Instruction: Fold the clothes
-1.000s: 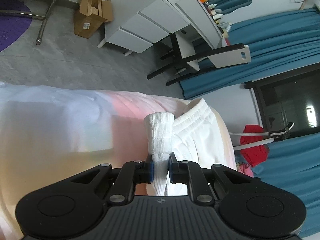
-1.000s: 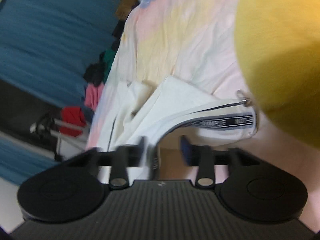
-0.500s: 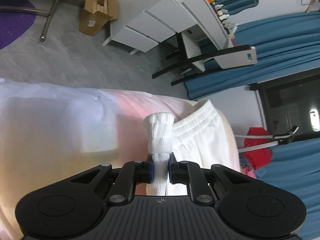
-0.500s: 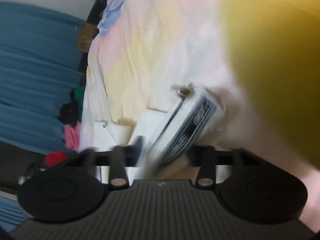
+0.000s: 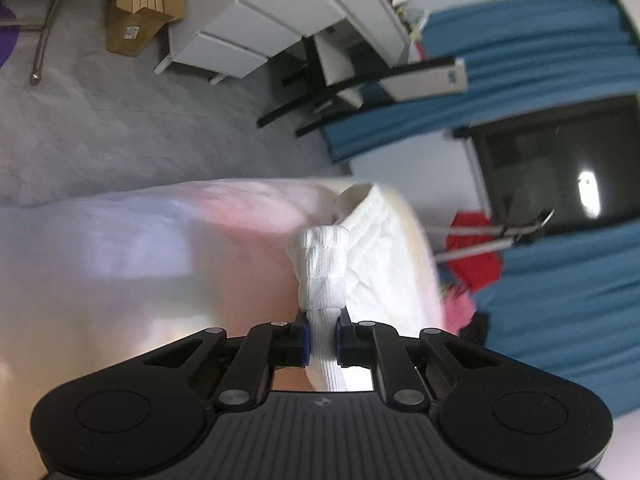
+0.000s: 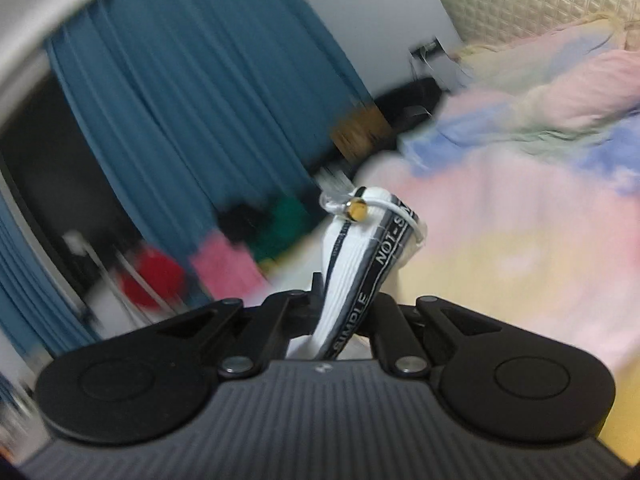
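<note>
In the left wrist view my left gripper [image 5: 322, 340] is shut on a bunched fold of the white ribbed garment [image 5: 372, 264], near its elastic waistband. The rest of that garment lies on the pastel bedsheet [image 5: 140, 260] beyond the fingers. In the right wrist view my right gripper [image 6: 344, 312] is shut on a white hem with a black lettered band [image 6: 372, 256]. A small gold toggle on a cord [image 6: 356, 210] sits at the top of that pinched hem. The hem stands up from the jaws, lifted off the bed.
A white desk with drawers [image 5: 256, 40], a black-framed chair [image 5: 360, 84] and a cardboard box [image 5: 140, 4] stand on the grey floor beyond the bed. Blue curtains [image 6: 192, 112] and piled red, pink and green clothes [image 6: 224, 256] lie past the bed edge. Rumpled pastel bedding [image 6: 540, 92] lies at right.
My right gripper went from open over the lettered hem to shut on it, then rose and rolled, so the view swung toward the curtains. The left gripper kept its hold and shifted a little.
</note>
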{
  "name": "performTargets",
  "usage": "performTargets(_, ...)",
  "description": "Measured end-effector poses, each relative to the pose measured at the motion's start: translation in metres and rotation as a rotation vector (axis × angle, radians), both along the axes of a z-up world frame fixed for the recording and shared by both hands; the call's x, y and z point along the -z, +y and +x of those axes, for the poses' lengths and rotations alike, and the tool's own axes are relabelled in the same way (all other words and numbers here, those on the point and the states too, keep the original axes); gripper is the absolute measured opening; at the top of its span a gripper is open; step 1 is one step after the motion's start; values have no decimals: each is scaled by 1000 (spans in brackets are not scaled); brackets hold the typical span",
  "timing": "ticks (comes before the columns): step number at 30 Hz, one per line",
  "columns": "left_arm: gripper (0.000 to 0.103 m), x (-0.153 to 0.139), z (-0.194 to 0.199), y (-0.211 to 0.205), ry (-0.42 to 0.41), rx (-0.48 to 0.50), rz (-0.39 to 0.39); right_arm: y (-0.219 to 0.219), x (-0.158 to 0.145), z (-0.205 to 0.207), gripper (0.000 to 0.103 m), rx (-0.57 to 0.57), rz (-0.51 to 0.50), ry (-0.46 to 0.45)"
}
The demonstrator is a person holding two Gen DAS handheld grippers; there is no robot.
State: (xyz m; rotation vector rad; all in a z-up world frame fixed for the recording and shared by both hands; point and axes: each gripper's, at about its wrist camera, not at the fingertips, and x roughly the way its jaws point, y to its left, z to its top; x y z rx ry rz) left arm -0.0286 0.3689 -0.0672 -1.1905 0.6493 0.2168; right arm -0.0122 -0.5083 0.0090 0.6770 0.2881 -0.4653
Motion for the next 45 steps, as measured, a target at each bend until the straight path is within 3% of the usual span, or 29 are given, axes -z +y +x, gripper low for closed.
performTargets(3, 12, 10, -1, 3, 68, 69, 52, 0, 46, -34, 6, -2, 46, 244)
performTargets(5, 13, 12, 2, 3, 92, 100, 105, -3, 74, -52, 7, -18, 124, 358)
performTargets(7, 14, 12, 7, 0, 109, 126, 159, -1, 92, -61, 6, -38, 152, 422)
performTargets(10, 22, 4, 9, -7, 123, 186, 286, 9, 93, -59, 9, -84, 65, 472)
performTargets(11, 25, -3, 8, -10, 125, 203, 328, 10, 89, -57, 10, -97, 44, 486)
performTargets(12, 36, -10, 6, -14, 127, 219, 368, 12, 85, -58, 10, -105, 34, 486)
performTargets(13, 45, -17, 3, -17, 129, 232, 417, 16, 78, -57, 12, -110, 28, 480)
performTargets(15, 74, -33, -5, -24, 125, 250, 530, 14, 65, -49, 35, -104, -6, 453)
performTargets(16, 79, -42, -10, -29, 115, 255, 593, 14, 59, -46, 56, -98, -29, 436)
performTargets(17, 84, -51, -14, -35, 108, 256, 659, 13, 52, -43, 71, -91, -51, 419)
performTargets(20, 86, -77, -21, -60, 65, 280, 825, 18, 30, -39, 71, -46, -150, 371)
performTargets(22, 88, -90, -22, -83, 6, 316, 884, 28, 14, -39, 72, 10, -228, 320)
performTargets(25, 95, -103, -8, -129, -88, 375, 943, 38, 0, -25, 74, 11, -201, 221)
performTargets(26, 96, -104, -1, -147, -115, 402, 955, 40, 0, -17, 74, -1, -152, 187)
performTargets(28, 96, -101, 23, -183, -143, 469, 958, 38, 11, 7, 74, -45, 49, 123)
performTargets(32, 96, -84, 80, -247, -149, 600, 929, 37, 69, 57, 73, -53, 487, 64)
performTargets(35, 94, -63, 122, -288, -134, 669, 935, 40, 112, 86, 68, 12, 634, 57)
performTargets(37, 94, -47, 147, -313, -144, 704, 1007, 37, 129, 100, 68, 49, 624, 48)
performTargets(40, 89, -22, 183, -349, -161, 767, 1109, 22, 145, 118, 68, 118, 531, 47)
performTargets(41, 85, -13, 196, -360, -173, 789, 1128, 15, 151, 124, 68, 146, 517, 46)
performTargets(45, 84, 23, 227, -394, -244, 867, 1240, -2, 174, 147, 64, 202, 476, 2)
